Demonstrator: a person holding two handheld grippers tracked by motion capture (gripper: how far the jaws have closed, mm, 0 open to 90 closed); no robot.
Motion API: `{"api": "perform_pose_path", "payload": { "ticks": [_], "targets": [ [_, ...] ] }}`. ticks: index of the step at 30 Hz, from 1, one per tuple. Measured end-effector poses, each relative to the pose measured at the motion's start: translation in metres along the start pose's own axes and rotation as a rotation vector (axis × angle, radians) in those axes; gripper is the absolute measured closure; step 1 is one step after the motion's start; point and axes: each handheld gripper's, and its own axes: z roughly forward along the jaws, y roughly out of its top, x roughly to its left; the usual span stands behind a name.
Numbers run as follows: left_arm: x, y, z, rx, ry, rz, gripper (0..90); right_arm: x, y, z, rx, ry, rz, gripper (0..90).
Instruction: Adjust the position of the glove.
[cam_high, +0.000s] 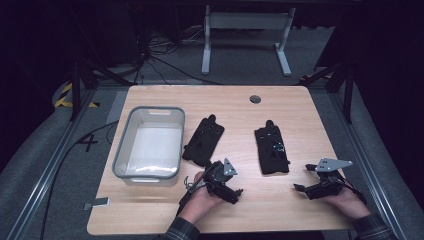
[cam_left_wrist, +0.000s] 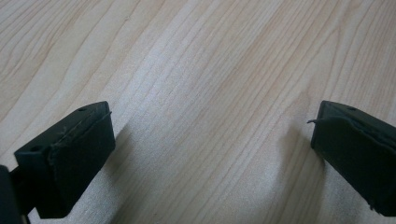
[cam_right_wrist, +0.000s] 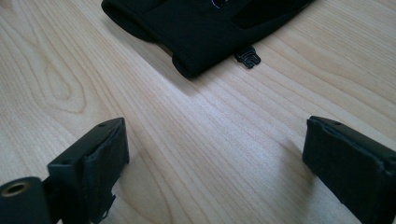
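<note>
Two flat black pouches lie side by side on the wooden table (cam_high: 235, 210): the left pouch (cam_high: 203, 141) and the right pouch (cam_high: 271, 148). My left gripper (cam_high: 238, 192) rests low near the table's front, just below the left pouch, held in a hand. Its jaws stand wide apart over bare wood (cam_left_wrist: 210, 116) with nothing between them. My right gripper (cam_high: 297, 188) sits at the front right, pointing left toward the right pouch. It is open and empty; the pouch's corner (cam_right_wrist: 201, 32) and a small black buckle (cam_right_wrist: 247, 57) lie just ahead of it.
A grey-rimmed translucent bin (cam_high: 120, 150) stands on the left part of the table. A round cable hole (cam_high: 255, 99) is at the far edge. Beyond the table are cables and a white desk frame (cam_high: 245, 35) on the floor.
</note>
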Motion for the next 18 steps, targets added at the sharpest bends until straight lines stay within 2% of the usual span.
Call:
{"api": "perform_pose_path", "payload": {
  "ticks": [6, 8, 11, 12, 14, 18],
  "targets": [
    [0.001, 0.000, 0.000, 0.000, -0.003, 0.006, 0.0, 0.000, 0.000, 0.000, 0.003, 0.001, -0.004, 8.6],
    [0.001, 0.000, 0.000, 0.003, -0.004, 0.005, 0.0, 0.000, 0.003, -0.002, 0.017, 0.008, -0.009, 18.4],
    [0.001, 0.000, 0.000, 0.003, -0.005, 0.005, 0.0, 0.000, 0.006, -0.004, 0.036, 0.003, -0.017, 20.9],
    [0.001, 0.000, 0.000, 0.003, -0.005, 0.005, 0.0, 0.000, 0.007, -0.004, 0.041, -0.002, -0.020, 25.0],
    [0.001, 0.000, 0.000, 0.003, -0.005, 0.006, 0.0, 0.000, 0.009, -0.006, 0.035, -0.011, -0.022, 29.4],
    [0.001, 0.001, 0.000, -0.001, -0.007, 0.014, 0.0, -0.002, 0.015, -0.010, 0.014, 0.008, -0.011, 43.1]
  ]
}}
